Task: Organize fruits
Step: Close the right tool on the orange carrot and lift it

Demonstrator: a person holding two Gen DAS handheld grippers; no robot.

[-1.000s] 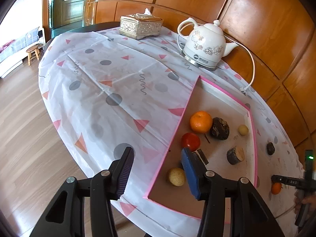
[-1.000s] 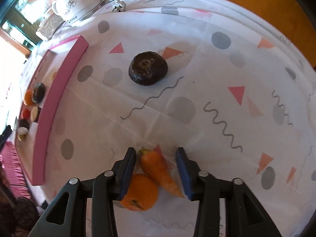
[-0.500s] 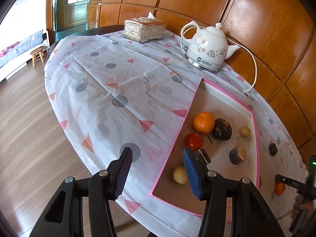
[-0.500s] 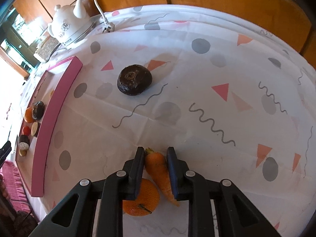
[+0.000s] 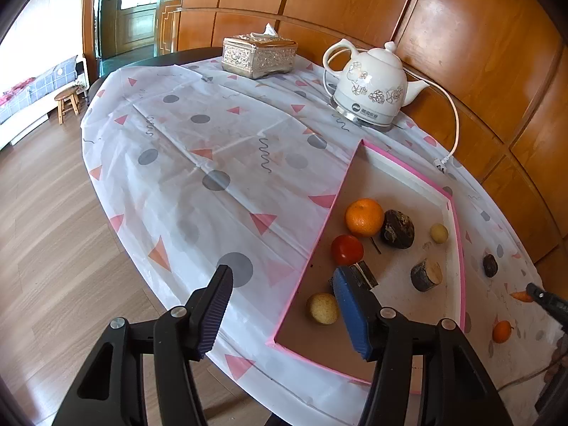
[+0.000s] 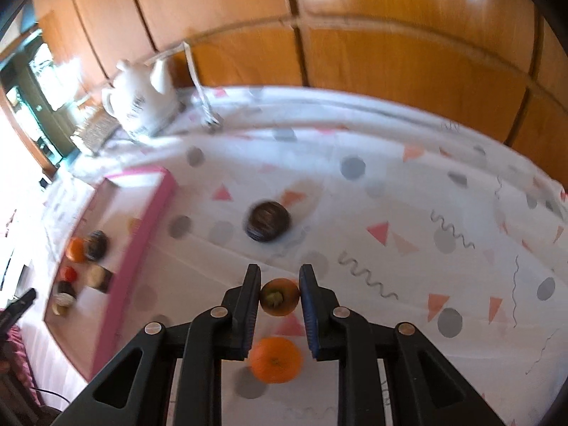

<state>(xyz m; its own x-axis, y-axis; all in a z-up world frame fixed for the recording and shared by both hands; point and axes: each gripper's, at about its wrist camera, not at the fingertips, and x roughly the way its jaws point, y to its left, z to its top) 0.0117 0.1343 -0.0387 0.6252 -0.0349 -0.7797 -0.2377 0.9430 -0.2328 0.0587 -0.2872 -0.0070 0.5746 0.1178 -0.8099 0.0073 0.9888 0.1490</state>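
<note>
My right gripper (image 6: 280, 273) is shut on an orange carrot (image 6: 279, 296), held end-on above the cloth. Under it a small orange (image 6: 275, 359) lies on the table, and a dark round fruit (image 6: 268, 220) sits further ahead. In the left wrist view, the pink-rimmed tray (image 5: 321, 229) holds a large orange (image 5: 364, 217), a tomato (image 5: 347, 249), a dark lumpy fruit (image 5: 397, 229) and several other pieces. My left gripper (image 5: 282, 277) hovers over the tray's near left edge, its jaws opening with nothing between them. At the right edge, the carrot (image 5: 520, 296) shows in the other gripper's tip.
A white kettle (image 5: 372, 96) with its cord stands behind the tray, and a silver tissue box (image 5: 259, 56) further back. Wooden wall panels border the round table on the far side. A patterned cloth (image 5: 213, 163) covers the table left of the tray.
The right gripper closed on the carrot and lifted it off the cloth, tilting upward; the small orange stayed on the table. The left jaws spread a little wider.
</note>
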